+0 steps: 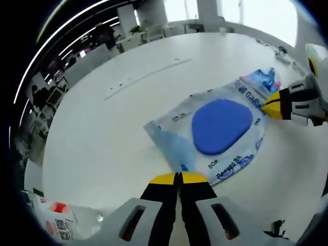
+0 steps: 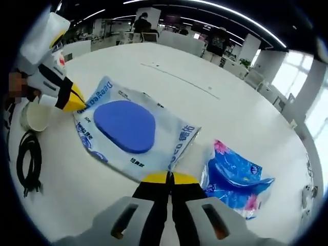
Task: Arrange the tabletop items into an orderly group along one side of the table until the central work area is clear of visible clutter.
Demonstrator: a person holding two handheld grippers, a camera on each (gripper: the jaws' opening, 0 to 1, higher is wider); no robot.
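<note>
The surface (image 1: 118, 128) looks like smooth white laminate with a soft, matt sheen. Just ahead of the left claw (image 1: 179, 178) lies a wipes pack (image 1: 215, 138) of thin, glossy, crinkled plastic film, its blue lid (image 1: 221, 125) smooth, matt, hard plastic. Both claws' bodies look like matt white moulded plastic, with black fingers and yellow tips of a duller, rubbery finish. To the right of the right claw (image 2: 169, 177) sits a blue pouch (image 2: 236, 177) of shiny, wrinkled film. Far to its left a black cable (image 2: 28, 164) looks rubber-coated and matt, beside a white cup (image 2: 36, 117) with a smooth, dull surface.
</note>
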